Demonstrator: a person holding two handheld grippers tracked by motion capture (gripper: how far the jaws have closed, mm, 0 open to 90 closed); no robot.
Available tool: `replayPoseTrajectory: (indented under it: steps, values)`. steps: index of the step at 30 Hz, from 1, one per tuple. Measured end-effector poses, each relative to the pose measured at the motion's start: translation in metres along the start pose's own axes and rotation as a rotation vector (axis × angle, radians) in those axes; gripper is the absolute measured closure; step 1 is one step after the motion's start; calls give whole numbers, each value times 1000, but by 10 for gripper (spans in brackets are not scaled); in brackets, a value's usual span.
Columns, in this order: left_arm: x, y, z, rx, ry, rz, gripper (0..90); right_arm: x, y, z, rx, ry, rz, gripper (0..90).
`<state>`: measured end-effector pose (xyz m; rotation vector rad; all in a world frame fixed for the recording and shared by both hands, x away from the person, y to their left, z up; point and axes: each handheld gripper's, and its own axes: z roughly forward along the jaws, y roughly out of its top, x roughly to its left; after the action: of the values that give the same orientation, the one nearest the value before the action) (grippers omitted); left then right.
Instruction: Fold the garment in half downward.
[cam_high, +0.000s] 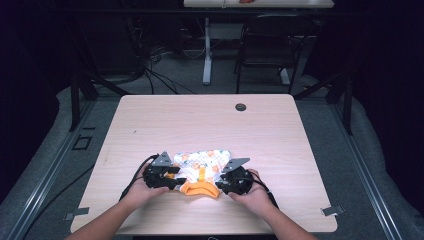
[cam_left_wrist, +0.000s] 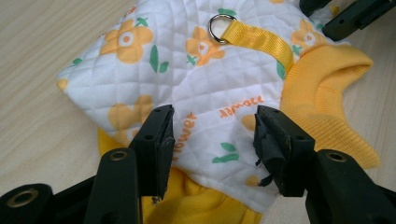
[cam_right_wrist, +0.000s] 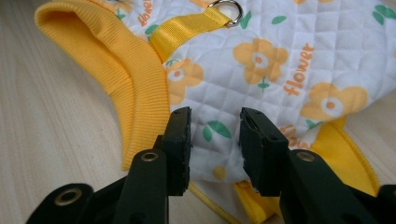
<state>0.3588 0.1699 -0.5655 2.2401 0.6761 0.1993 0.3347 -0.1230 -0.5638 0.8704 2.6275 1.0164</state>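
Observation:
A small quilted white garment (cam_high: 206, 162) with orange flowers, a yellow ribbed collar (cam_high: 200, 189) and a yellow strap with a metal ring (cam_left_wrist: 218, 24) lies flat near the table's front edge. My left gripper (cam_high: 175, 176) rests at its left side. In the left gripper view its jaws (cam_left_wrist: 212, 135) stand wide apart over the quilted cloth, not pressing it. My right gripper (cam_high: 222, 182) sits at the garment's right side. In the right gripper view its jaws (cam_right_wrist: 215, 140) are parted over the hem beside the collar (cam_right_wrist: 126, 79), with a gap showing between the pads.
The wooden table (cam_high: 200, 120) has a round cable hole (cam_high: 240, 107) at the back. Metal clamps (cam_high: 332, 210) hold its front corners. Beyond it stand a black chair (cam_high: 272, 45) and a white table leg (cam_high: 207, 50); cables lie on the floor.

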Motion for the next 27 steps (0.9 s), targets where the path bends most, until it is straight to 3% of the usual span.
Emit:
replayPoseTrajectory:
  steps: [6, 16, 27]
  values:
    - [-4, -3, 2, 3, 8, 13, 471, -1, -3, 0, -9, 5, 16, 639]
    - [-2, 3, 8, 25, 22, -2, 472, -7, -2, 0, -3, 4, 23, 646]
    - [5, 11, 20, -1, 54, -30, 482, -20, 1, 4, -15, -33, 55, 643]
